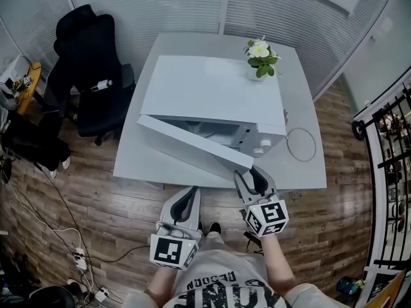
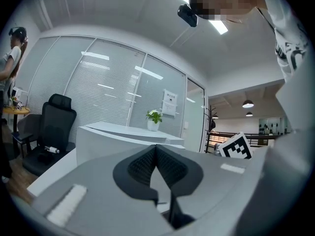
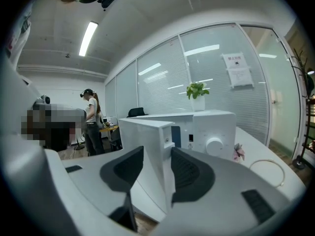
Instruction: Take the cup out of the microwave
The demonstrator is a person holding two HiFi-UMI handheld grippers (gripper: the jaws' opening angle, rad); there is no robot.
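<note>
The white microwave (image 1: 212, 92) (image 3: 211, 127) stands on the white table (image 1: 138, 162). Its door (image 1: 186, 143) (image 3: 147, 136) is swung partly open toward the table's front left. My right gripper (image 1: 247, 175) (image 3: 157, 151) is at the door's free edge and shut on it, one pad on each face. My left gripper (image 1: 191, 194) (image 2: 156, 149) hovers at the table's front edge, below the door, shut with nothing in it. Only a sliver of the microwave's cavity (image 1: 215, 132) shows, and no cup is in view.
A potted plant (image 1: 260, 56) (image 2: 154, 117) sits on the microwave's back right corner. A cable loop (image 1: 300, 144) lies on the table to the right. A black office chair (image 1: 90, 69) stands to the left. A person (image 3: 91, 117) stands farther off in the room.
</note>
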